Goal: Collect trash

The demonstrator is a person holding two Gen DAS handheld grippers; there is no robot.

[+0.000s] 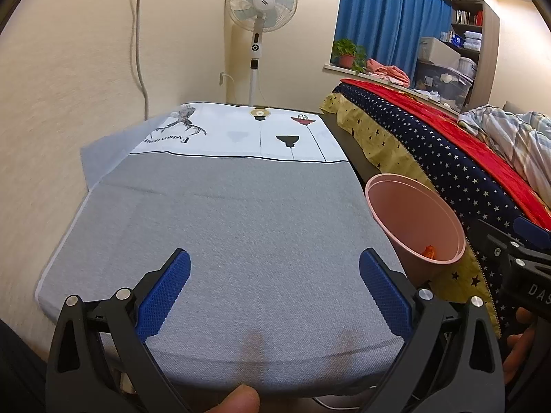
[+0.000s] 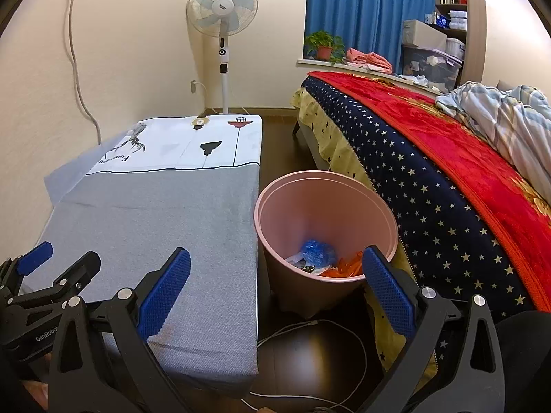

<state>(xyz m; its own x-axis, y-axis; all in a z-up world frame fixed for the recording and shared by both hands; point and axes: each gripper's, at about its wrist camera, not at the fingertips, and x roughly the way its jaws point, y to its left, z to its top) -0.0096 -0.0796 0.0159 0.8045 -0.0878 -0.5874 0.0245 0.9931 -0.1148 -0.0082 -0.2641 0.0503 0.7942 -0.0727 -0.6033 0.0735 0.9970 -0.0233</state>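
A pink trash bin [image 2: 344, 213] stands on the dark floor between the cloth-covered table [image 2: 155, 213] and the bed. Inside it lie a crumpled blue bag [image 2: 316, 253], orange scraps [image 2: 344, 268] and other small trash. My right gripper [image 2: 275, 272] is open and empty, held near the bin's front rim, above the table's edge and the floor. My left gripper [image 1: 273, 282] is open and empty over the grey cloth of the table [image 1: 224, 223]. The bin [image 1: 406, 213] shows at the right in the left wrist view, with an orange scrap [image 1: 428, 250] inside.
A bed [image 2: 447, 172] with red and star-patterned blankets runs along the right. A standing fan [image 2: 222, 10] is by the far wall. A white cable [image 2: 310, 327] lies on the floor before the bin. The left gripper [image 2: 34, 275] shows at the lower left.
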